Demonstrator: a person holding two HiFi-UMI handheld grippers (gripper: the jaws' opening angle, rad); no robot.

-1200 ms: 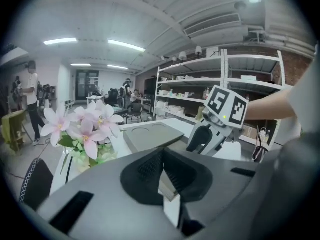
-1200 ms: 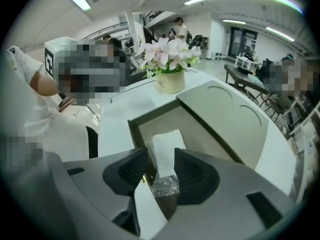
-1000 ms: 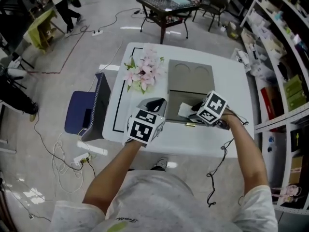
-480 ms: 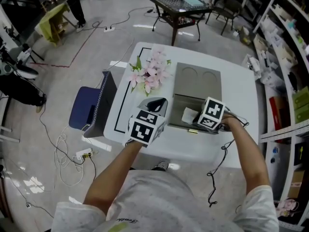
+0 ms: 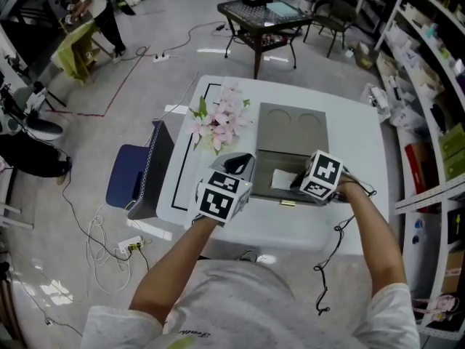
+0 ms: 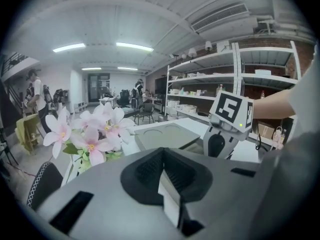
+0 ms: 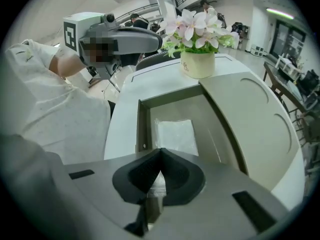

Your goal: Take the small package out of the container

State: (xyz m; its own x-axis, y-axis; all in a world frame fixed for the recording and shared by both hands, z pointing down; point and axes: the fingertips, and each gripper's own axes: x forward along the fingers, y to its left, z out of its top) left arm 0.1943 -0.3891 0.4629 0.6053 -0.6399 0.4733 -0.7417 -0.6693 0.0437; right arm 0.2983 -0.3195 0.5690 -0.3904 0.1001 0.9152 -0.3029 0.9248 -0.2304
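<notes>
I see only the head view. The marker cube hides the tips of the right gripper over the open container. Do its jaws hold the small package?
Observer: Yes. The jaws of the right gripper have just closed on the near edge of the small package; its own view shows this.
Operator: Is the package lifted?
Observer: Not yet, it seems: the rest lies flat on the floor of the container.
Operator: And the left gripper?
Observer: The left gripper has its jaws together, with nothing between them.
</notes>
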